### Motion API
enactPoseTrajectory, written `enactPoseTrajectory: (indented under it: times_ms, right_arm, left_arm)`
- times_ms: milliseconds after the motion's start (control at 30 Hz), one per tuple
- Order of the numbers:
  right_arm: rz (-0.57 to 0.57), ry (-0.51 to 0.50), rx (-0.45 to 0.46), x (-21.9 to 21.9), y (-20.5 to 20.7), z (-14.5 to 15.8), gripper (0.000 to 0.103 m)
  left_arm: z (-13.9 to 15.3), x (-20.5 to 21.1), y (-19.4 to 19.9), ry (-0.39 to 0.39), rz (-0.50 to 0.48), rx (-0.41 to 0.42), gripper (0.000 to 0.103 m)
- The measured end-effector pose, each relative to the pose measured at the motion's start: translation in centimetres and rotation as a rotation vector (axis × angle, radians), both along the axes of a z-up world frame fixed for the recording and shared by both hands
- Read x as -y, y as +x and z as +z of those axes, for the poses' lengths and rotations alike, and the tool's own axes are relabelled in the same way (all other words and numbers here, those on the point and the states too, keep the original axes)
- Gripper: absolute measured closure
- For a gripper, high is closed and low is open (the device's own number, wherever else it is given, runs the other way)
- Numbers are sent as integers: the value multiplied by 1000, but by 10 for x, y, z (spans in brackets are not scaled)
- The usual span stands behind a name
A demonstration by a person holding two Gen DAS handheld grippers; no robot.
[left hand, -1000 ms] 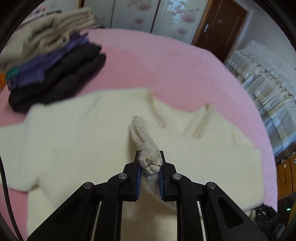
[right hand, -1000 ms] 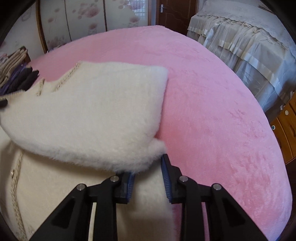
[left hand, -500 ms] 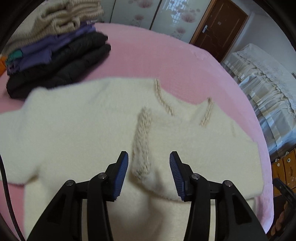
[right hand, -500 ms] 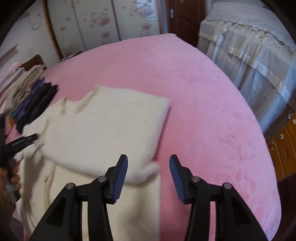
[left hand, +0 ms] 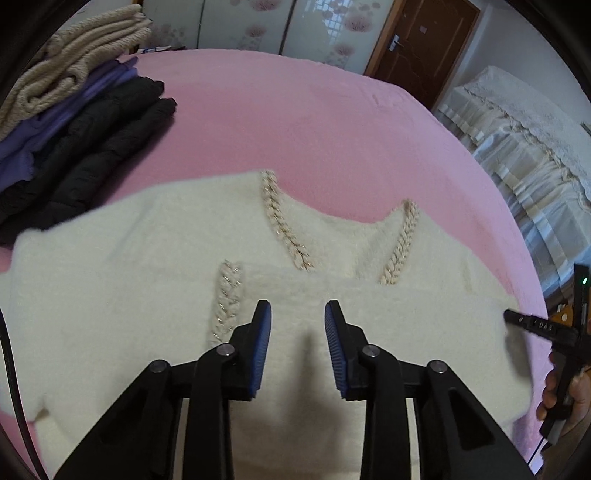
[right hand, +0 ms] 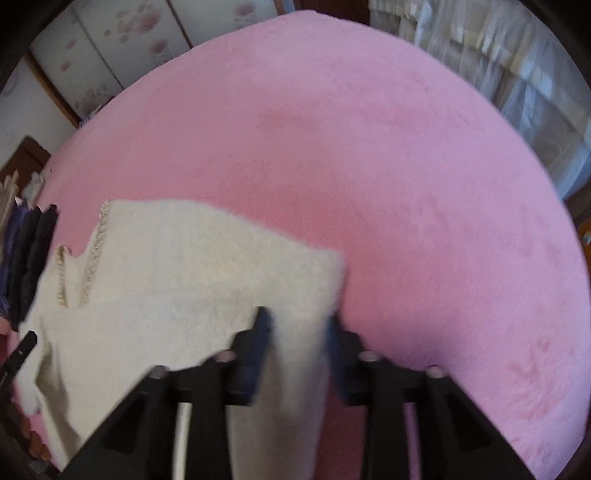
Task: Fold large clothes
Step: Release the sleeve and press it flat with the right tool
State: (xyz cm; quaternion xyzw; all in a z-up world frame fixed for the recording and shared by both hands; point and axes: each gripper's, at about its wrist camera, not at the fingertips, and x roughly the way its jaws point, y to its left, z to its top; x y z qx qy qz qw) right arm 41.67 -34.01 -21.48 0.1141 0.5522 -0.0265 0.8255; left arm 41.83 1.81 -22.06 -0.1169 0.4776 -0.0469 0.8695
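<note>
A pink plush blanket [left hand: 303, 122] covers the whole work surface, a bed, and everything else is placed against it. Near its front edge lies the cream fuzzy sweater [left hand: 122, 280], spread flat with one side folded in over the body, its braided gold-and-cream neckline trim [left hand: 284, 221] pointing toward the middle of the blanket. At the blanket's left corner sits a stack of folded clothes [left hand: 77, 122]: black garments at the bottom, purple ones above, a beige knit on top. Beyond the blanket's far edge stand sliding wardrobe doors with a pink flower print [left hand: 255, 22] and, beside them, a brown wooden door [left hand: 421, 44]. Off the blanket's right side is a second bed under a pale striped cover with a lace edge [left hand: 524, 147]. The left gripper [left hand: 297, 321] hovers over the folded part of the sweater with its blue-padded fingers spread apart, holding nothing. The right gripper [right hand: 298, 325], blurred in its own view, is likewise spread wide over the sweater's right edge, where cream fabric meets pink blanket; whether its fingers touch the cloth is unclear.
</note>
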Motion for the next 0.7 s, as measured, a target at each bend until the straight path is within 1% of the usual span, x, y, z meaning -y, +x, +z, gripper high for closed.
enactPoseTrajectory:
  times_ms: [33,133,200,267,333,400,467,500,567,633,700]
  right_arm:
    - [8,-11,-3,-1,2,1,85]
    - [25,-55,-3,-1,7,-2,87]
    - [33,-70,9,0,8,-6,87]
    - [42,-71,11,1,8,-11,87]
    - [39,-92,19,-2,4,-8,81]
    - [31,-112,24,-6,-2,2,75]
    - [26,-134,44,-11,-17,18,75]
    - [29,-142,63,-14,-27,27,75]
    - [48,-155,112,-19,-49,43,75]
    - [76,-171,164,-30,-80,56,75]
    - [116,-146,208,-42,-111,62,75]
  left_arm:
    - [-6,3,2,6,-6,-11,78]
    - [-25,9,4,32,-11,-53,79]
    - [-34,10,3,56,-18,-51,79]
    - [-36,12,2,74,-30,-43,79]
    - [-34,14,0,91,-34,-44,79]
    - [-27,13,-3,99,-34,-51,79]
    - [-16,10,-13,90,-33,-34,78]
    - [-9,6,-21,74,-36,-11,76]
    - [3,1,-39,65,-37,29,75]
    - [7,-4,-57,63,-35,45,75]
    - [6,-6,-72,65,-34,44,75]
